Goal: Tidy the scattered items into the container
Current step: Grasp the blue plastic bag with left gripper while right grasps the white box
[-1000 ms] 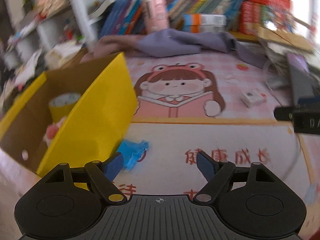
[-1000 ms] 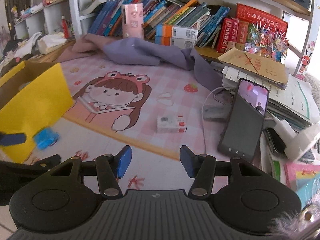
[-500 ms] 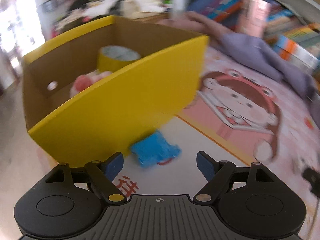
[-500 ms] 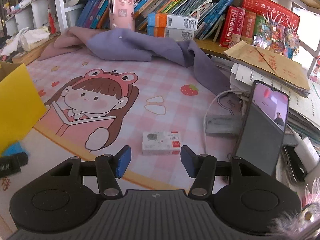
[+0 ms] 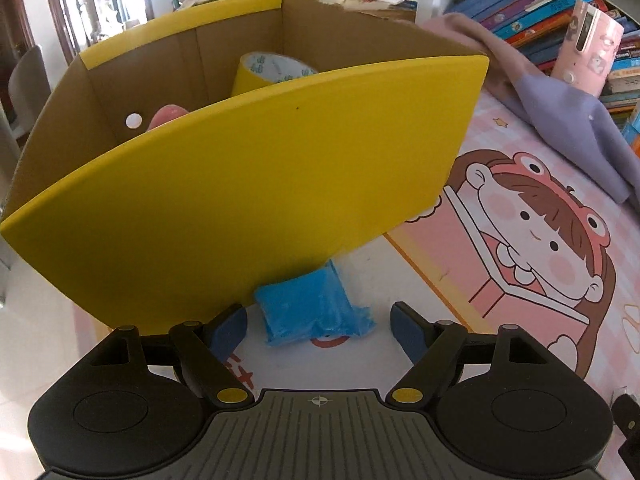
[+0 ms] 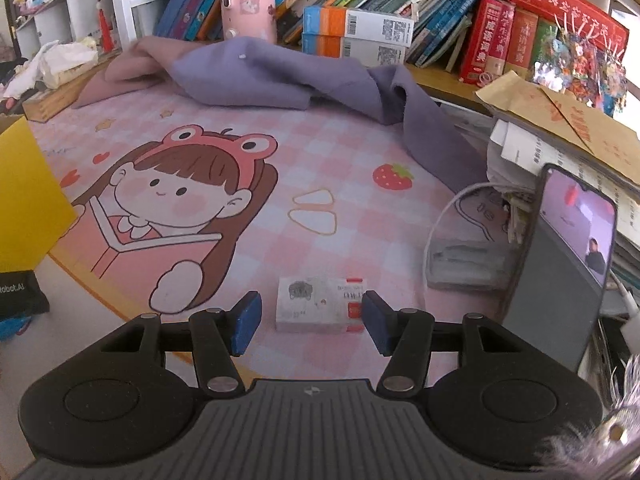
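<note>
Left black two-finger gripper with blue pads (image 5: 319,326) sits low at centre frame, angled steeply down, jaws wide but closing. Right black two-finger gripper with blue pads (image 6: 311,322), low centre too, tilts down, jaws narrower and opening, pads touching nothing.

Your yellow box (image 5: 248,184) is cardboard: smooth matt yellow outside, raw brown inside. Against its front wall lies a blue packet (image 5: 312,310) in crinkled, glossy plastic film. Inside the box, the tape roll (image 5: 272,70) looks slick. Right of the box, the desk mat (image 6: 320,168) is smooth and printed, the lilac cloth (image 6: 280,76) soft and matt, the small white carton (image 6: 320,308) paper.
</note>
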{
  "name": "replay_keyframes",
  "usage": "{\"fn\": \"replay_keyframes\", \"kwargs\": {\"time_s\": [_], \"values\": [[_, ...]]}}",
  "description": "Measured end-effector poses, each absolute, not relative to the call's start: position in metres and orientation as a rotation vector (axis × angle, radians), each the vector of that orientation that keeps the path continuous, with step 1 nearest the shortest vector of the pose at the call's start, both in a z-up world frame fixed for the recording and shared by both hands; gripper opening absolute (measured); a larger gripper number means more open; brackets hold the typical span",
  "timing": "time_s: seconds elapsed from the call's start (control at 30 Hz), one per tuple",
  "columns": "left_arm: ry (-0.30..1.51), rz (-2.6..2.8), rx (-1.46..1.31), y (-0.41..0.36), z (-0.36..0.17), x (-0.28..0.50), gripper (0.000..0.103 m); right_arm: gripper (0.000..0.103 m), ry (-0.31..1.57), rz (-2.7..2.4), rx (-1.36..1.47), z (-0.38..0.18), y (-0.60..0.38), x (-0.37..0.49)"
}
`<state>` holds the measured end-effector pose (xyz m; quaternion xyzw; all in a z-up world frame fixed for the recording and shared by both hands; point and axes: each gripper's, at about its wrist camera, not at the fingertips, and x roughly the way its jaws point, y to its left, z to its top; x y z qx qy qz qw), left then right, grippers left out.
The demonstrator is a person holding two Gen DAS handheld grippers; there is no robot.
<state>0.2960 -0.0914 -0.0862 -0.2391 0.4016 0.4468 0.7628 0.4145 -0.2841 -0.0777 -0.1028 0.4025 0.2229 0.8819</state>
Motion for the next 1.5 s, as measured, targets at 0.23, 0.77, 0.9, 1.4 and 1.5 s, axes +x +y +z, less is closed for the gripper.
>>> {"fn": "replay_keyframes", "kwargs": {"time_s": [0.23,0.77,0.9,1.4,1.5], "values": [[0.860,0.987,-0.547,-0.088,-0.083,0.295,0.066,0.061,0.811,0.464,-0.245,-0.082,-0.276,0.415],[0.838,0.872,-0.543,-0.081,-0.077,0.282,0.043,0.052,0.820,0.405,-0.226,-0.093,-0.281,0.419],[0.828,0.828,-0.528,-0.081,-0.075,0.279,0.035,0.051,0.824,0.422,-0.222,-0.090,-0.280,0.416],[0.902,0.509,-0.291,-0.103,-0.070,0.281,0.026,0.051,0.839,0.473,-0.234,-0.084,-0.288,0.385],[0.899,0.524,-0.307,-0.102,-0.072,0.282,0.028,0.051,0.838,0.471,-0.231,-0.085,-0.289,0.384]]}}
